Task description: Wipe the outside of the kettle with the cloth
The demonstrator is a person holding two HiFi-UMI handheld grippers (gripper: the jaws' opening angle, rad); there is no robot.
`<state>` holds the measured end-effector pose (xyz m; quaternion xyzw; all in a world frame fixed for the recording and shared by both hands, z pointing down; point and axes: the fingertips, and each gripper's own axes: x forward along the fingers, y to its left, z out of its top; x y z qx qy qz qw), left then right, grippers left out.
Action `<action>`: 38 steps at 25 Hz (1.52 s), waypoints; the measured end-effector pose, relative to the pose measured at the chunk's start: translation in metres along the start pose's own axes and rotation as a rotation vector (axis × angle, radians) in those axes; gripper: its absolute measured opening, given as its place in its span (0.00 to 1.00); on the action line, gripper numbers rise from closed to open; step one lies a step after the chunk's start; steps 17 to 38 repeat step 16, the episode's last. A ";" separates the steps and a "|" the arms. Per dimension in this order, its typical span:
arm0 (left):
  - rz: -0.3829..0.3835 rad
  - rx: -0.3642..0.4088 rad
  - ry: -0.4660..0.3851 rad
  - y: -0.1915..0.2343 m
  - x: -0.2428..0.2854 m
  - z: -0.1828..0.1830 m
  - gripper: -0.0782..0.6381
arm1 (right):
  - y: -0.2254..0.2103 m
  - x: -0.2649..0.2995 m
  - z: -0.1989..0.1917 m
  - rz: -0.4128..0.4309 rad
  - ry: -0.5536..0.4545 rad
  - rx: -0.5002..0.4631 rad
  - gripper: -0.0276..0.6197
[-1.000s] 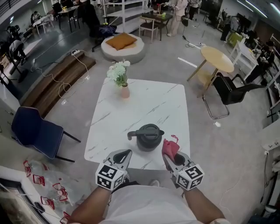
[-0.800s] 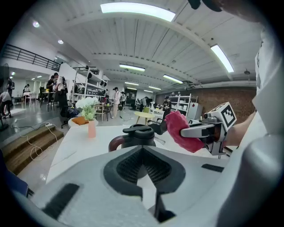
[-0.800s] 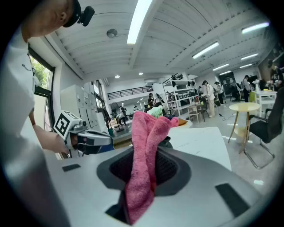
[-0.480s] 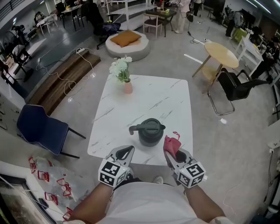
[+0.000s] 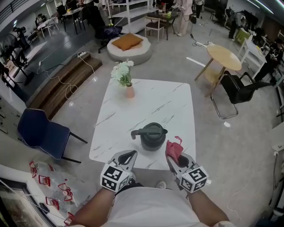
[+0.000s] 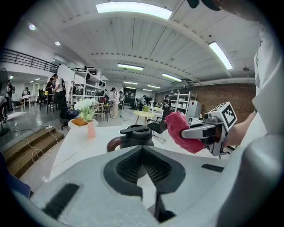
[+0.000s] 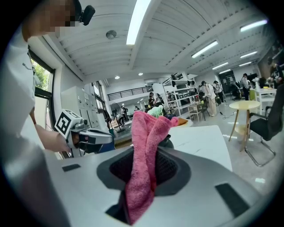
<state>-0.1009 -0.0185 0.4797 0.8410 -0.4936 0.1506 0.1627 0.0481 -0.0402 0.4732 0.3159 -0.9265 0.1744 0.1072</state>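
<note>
place: open-plan lab hall | shelving racks (image 5: 129,9), round table (image 5: 224,57), floor cables (image 5: 66,86)

The kettle (image 5: 151,136) stood on the near part of the table (image 5: 151,102). We held the left gripper (image 5: 126,156) over the near edge, left of the kettle and apart from it. The right gripper (image 5: 174,156) was just right of it, with the cloth (image 5: 173,149) in its jaws. The vase (image 5: 129,91) stood at the table's far left, and a chair (image 5: 40,133) stood on the floor further left.

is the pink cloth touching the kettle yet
Apart. The left gripper view shows bare table between the cloth and the kettle.
</note>
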 end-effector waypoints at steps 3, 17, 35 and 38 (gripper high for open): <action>0.000 0.005 -0.005 0.001 -0.001 0.002 0.11 | 0.000 0.000 -0.002 0.000 0.002 0.004 0.21; -0.003 0.036 0.000 -0.002 0.000 0.006 0.11 | 0.001 -0.005 0.000 0.002 0.019 -0.016 0.21; -0.003 0.036 0.000 -0.002 0.000 0.006 0.11 | 0.001 -0.005 0.000 0.002 0.019 -0.016 0.21; -0.003 0.036 0.000 -0.002 0.000 0.006 0.11 | 0.001 -0.005 0.000 0.002 0.019 -0.016 0.21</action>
